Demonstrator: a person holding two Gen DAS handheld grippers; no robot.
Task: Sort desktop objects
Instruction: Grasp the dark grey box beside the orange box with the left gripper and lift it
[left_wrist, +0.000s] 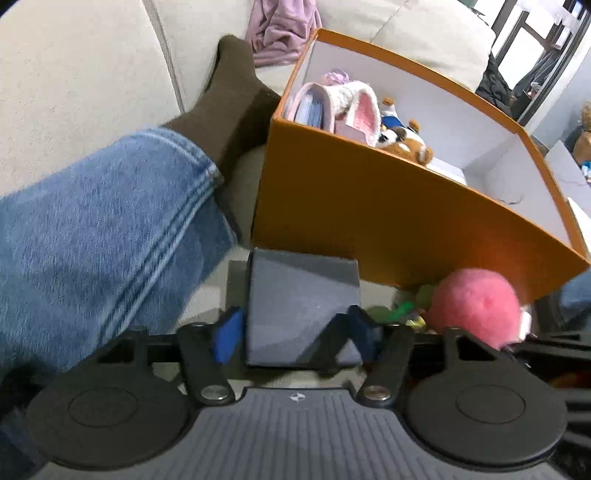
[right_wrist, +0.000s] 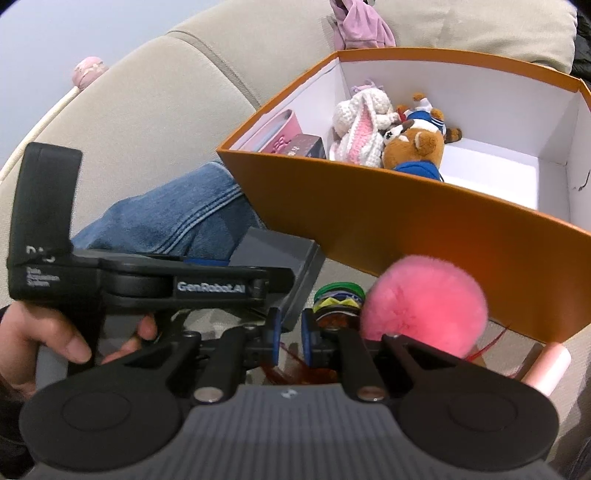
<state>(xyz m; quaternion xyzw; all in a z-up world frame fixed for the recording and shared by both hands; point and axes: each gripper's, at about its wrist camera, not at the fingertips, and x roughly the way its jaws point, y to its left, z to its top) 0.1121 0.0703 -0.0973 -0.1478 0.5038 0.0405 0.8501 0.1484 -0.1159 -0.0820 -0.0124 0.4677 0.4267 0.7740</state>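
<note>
Your left gripper (left_wrist: 295, 332) is clamped on the grey box (left_wrist: 301, 301), blue pads pressed to its two side faces. The orange bin (left_wrist: 369, 221) stands just ahead and to the right of it, its rim above the grey box, so the box likely has to go up and forward over the near wall. Your right gripper (right_wrist: 290, 332) is nearly closed with nothing between its fingers, and the pink pompom (right_wrist: 424, 299) sits just right of them, touching the bin's wall
</note>
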